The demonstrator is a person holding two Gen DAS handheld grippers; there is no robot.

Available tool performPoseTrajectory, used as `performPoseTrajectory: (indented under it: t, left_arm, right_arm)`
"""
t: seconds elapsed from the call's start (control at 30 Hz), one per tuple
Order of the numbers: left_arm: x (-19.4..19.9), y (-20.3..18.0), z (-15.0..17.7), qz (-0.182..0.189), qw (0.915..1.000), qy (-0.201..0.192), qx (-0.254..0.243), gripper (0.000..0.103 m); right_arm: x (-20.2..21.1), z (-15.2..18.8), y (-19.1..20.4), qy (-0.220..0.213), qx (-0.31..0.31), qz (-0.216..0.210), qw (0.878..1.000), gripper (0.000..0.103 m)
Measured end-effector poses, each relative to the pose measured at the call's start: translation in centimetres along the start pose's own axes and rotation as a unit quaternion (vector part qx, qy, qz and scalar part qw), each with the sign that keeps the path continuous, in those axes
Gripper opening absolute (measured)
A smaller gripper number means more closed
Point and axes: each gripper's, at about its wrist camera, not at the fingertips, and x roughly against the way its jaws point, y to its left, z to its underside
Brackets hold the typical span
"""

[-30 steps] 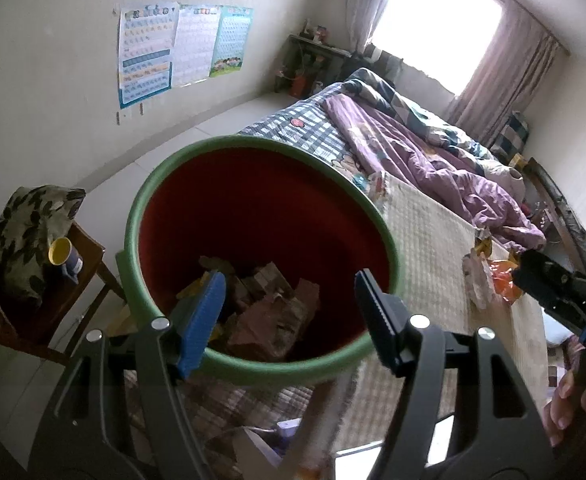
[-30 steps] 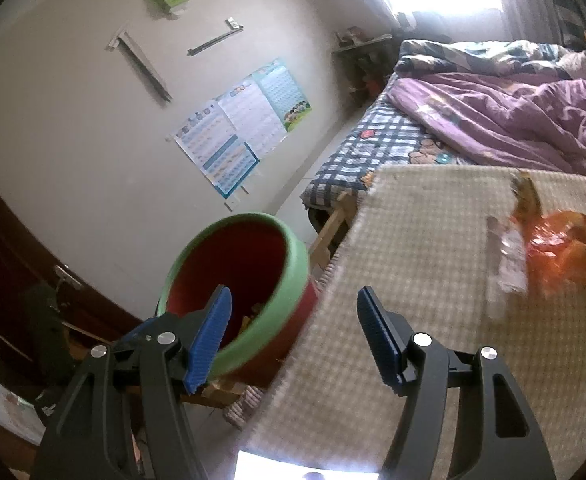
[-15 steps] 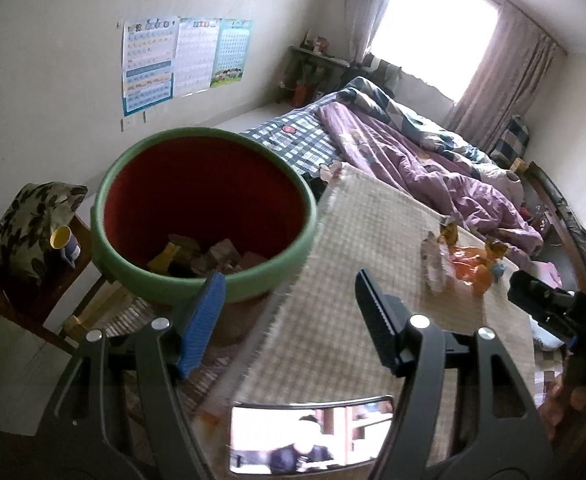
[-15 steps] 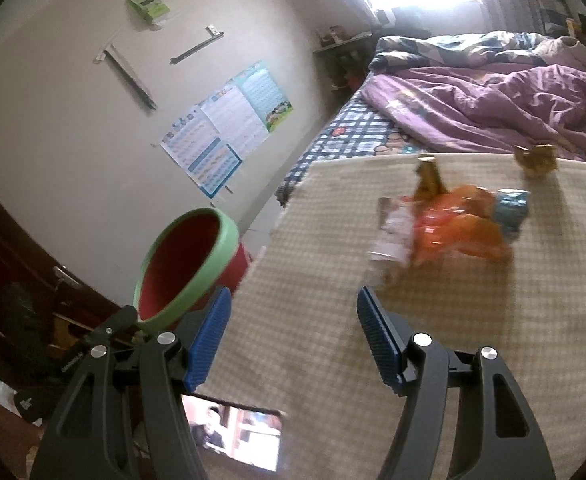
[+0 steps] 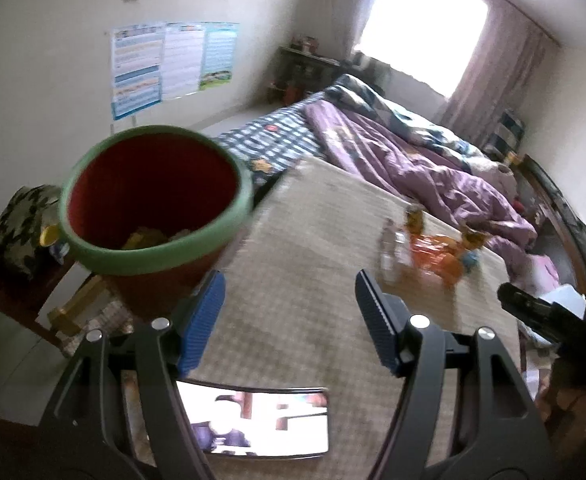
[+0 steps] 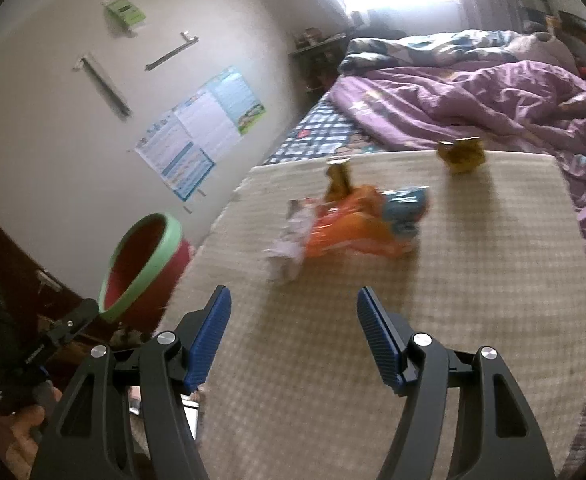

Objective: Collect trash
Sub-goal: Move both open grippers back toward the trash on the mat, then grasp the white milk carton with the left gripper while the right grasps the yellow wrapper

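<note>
A red bin with a green rim stands off the left edge of the checked mat, with scraps in its bottom. On the mat lies a heap of trash: an orange wrapper, a pale wrapper, a blue packet and a brown-yellow wrapper. Another yellow wrapper lies farther back. My left gripper is open over the mat beside the bin, with nothing between its fingers. My right gripper is open, a short way before the heap.
A phone with a lit screen lies on the mat's near edge. A purple quilt covers the bed beyond the mat. A chair with a patterned cushion and a yellow cup stands left of the bin.
Both grippers have swung right, away from the bin and over the mat. The trash heap is now nearer and more central in the right wrist view. Both stayed open.
</note>
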Motion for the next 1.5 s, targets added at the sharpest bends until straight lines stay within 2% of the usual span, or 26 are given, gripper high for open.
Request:
performPoseTrajectory:
  t: [0.17,0.27,0.47,0.63,0.83,0.87,0.9,0.97,1.07,1.13,1.27,1.37,1.5]
  left_arm:
    - [-1.7,-5.6,-0.6,0.050,0.9979,0.010,-0.040,0.064]
    - [-4.2,-8.4,-1.3,0.073,0.9951,0.022,-0.063,0.066]
    - [-12.4,-11.7,-3.1,0.063,0.9924,0.073,-0.076,0.066]
    - [-18.5,-12.3,-3.4,0.044,0.9886,0.124,-0.074,0.066]
    - [-21.8,-11.2,-1.9,0.033,0.9835,0.169,-0.054,0.063]
    - [-22.0,-11.0,-1.6,0.037,0.9827,0.174,-0.050,0.055]
    - [-22.1,-10.9,-1.5,0.044,0.9817,0.180,-0.046,0.051]
    - [-21.7,-10.8,-1.3,0.050,0.9819,0.177,-0.047,0.036]
    - [-20.0,-10.6,-0.9,0.061,0.9830,0.167,-0.045,0.035]
    - [-18.0,-10.1,-0.6,0.072,0.9845,0.156,-0.035,0.035]
    - [-13.5,-9.6,0.2,0.095,0.9868,0.130,-0.023,0.035]
    - [-10.4,-9.9,1.2,0.100,0.9873,0.118,-0.037,0.035]
    - [-8.7,-10.5,2.8,0.106,0.9855,0.124,-0.045,0.035]
  right_arm:
    - [1.9,-0.5,-3.7,-0.018,-0.026,0.022,0.999,0.064]
    - [3.0,-0.8,-6.0,-0.027,-0.043,0.035,0.998,0.064]
    - [4.3,-1.4,-8.8,-0.041,-0.063,0.051,0.996,0.064]
    - [4.2,-2.9,-9.8,-0.050,-0.062,0.054,0.995,0.064]
    - [2.8,-5.4,-10.7,-0.051,-0.059,0.040,0.996,0.065]
    - [2.4,-5.7,-10.8,-0.049,-0.058,0.038,0.996,0.065]
    - [1.8,-6.3,-11.0,-0.048,-0.054,0.039,0.997,0.065]
    - [1.2,-7.1,-11.3,-0.059,-0.048,0.057,0.996,0.065]
    - [-0.1,-8.7,-12.6,-0.086,-0.045,0.106,0.990,0.065]
    - [-1.8,-9.9,-13.8,-0.086,-0.040,0.141,0.985,0.065]
    - [-5.5,-11.8,-15.5,-0.061,-0.013,0.172,0.983,0.065]
    - [-8.5,-12.3,-15.7,-0.026,0.025,0.175,0.984,0.065]
    - [-11.7,-12.1,-14.8,0.001,0.090,0.190,0.978,0.065]
